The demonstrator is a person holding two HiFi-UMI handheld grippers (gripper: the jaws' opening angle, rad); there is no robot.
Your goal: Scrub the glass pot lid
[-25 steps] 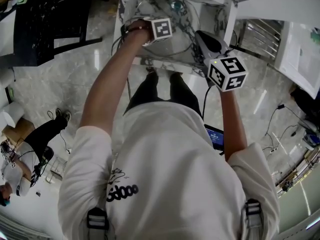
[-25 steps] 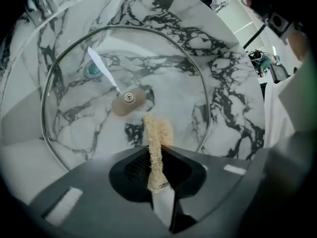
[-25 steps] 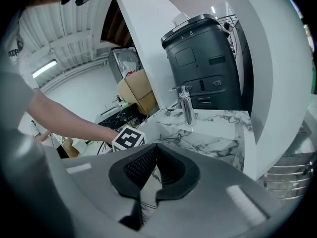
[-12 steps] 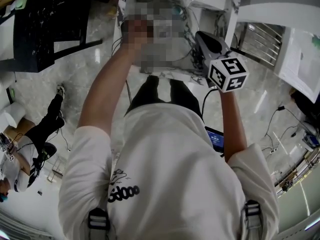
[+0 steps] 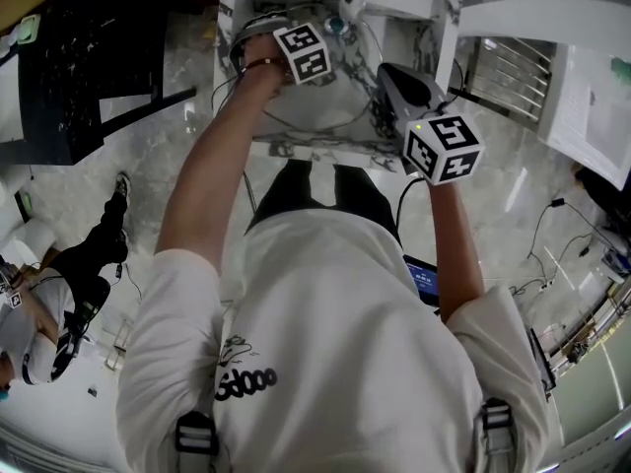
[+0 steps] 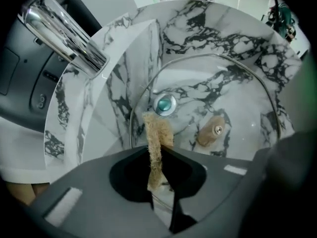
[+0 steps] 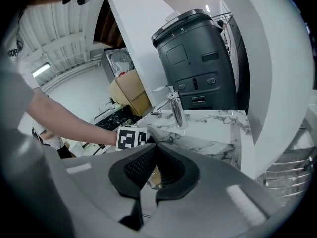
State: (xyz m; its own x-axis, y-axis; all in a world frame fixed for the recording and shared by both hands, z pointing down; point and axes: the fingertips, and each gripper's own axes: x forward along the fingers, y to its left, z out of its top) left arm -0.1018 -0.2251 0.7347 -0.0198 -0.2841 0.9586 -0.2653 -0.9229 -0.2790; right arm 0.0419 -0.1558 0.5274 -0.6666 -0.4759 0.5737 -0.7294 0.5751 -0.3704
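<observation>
Two grippers are at the marble sink (image 6: pixel 218 38). The left gripper (image 6: pixel 158 155) has its jaws pinched together on a tan fibrous scrubber (image 6: pixel 157 133), whose tip pokes out over the glass pot lid (image 6: pixel 237 108). The lid sits tilted in the basin, wooden knob (image 6: pixel 210 132) facing the camera, beside the teal drain (image 6: pixel 164 104). The right gripper (image 7: pixel 152 145) appears closed on the lid's rim, with the knob showing through its jaw window. A chrome faucet (image 6: pixel 67 36) juts in at upper left.
</observation>
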